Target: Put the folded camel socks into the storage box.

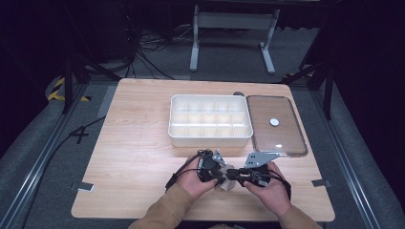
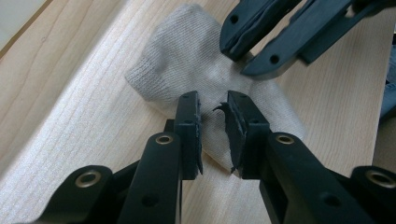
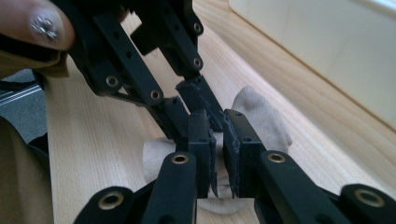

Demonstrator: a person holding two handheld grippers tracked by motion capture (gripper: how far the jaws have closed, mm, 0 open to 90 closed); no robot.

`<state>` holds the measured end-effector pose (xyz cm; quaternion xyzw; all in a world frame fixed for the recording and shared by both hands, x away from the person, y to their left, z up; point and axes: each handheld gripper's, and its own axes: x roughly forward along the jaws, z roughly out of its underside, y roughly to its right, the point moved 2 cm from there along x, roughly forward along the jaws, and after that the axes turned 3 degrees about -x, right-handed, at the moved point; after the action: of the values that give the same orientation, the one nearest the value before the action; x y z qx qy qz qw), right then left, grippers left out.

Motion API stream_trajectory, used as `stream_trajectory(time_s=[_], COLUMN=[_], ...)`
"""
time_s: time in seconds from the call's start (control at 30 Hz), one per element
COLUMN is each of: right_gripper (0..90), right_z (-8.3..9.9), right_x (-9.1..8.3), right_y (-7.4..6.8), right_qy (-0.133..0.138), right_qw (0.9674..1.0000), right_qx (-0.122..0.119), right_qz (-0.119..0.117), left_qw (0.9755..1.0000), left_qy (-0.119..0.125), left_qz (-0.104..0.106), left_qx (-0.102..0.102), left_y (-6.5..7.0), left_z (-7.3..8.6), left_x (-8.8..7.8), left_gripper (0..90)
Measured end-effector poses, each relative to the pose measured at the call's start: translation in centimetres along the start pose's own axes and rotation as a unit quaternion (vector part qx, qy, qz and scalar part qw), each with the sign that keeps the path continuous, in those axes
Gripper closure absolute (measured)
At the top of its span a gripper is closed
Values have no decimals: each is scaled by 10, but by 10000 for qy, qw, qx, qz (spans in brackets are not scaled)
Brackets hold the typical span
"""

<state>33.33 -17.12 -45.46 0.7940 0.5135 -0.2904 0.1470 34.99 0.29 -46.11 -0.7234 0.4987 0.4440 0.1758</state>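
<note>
**Inspector:** Presently, both grippers are down at the near edge of the bench (image 1: pixel 143 143), working on a beige sock (image 2: pixel 187 60) that lies flat on the wood between them. The left gripper (image 2: pixel 214 123) stands with its jaws parted by a narrow gap, poised over the sock's lower part; I see fabric beneath the gap but no pinch of it between the pads.

**Second:** And the right gripper (image 3: pixel 218 154)?

**Inspector:** Its jaws are nearly together, a thin slot left between them. They sit low over the sock's near end. Whether any cloth is caught in that slot I cannot tell; the view along them shows none clearly.

**Second:** Which step do you judge is in hand?

**Inspector:** Folding or rolling the sock, by my reading, with the two tools meeting over it tip to tip. It is not yet lifted. The compartmented white organiser box (image 1: pixel 210 120) stands empty farther back, well apart from the sock, with its clear lid (image 1: pixel 279 138) lying just beside it on the right.

**Second:** What does the next move call for?

**Inspector:** A firm pinch on one end of the sock while the other tool steadies it. Thin knit slips easily, so the jaws must bite cloth, not bench.
</note>
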Motion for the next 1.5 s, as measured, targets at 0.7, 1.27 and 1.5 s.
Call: stream_trajectory(time_s=[0.7, 1.27, 1.5], right_gripper=[662, 635, 621], right_z=[14, 10, 1], right_x=[7, 3, -5], right_y=[3, 2, 7], right_qy=[-566, -689, -449], right_qw=[9978, 9969, 9989], right_qx=[-315, -380, -54], right_qz=[-155, -76, 151], left_qw=[10000, 9999, 9999], left_qy=[-55, -151, -128], left_qz=[5, 20, 8], left_qx=[-55, -77, -65], left_y=[-1, 0, 0], left_z=[2, 3, 2], left_x=[0, 1, 3], left_gripper=[708, 708, 706])
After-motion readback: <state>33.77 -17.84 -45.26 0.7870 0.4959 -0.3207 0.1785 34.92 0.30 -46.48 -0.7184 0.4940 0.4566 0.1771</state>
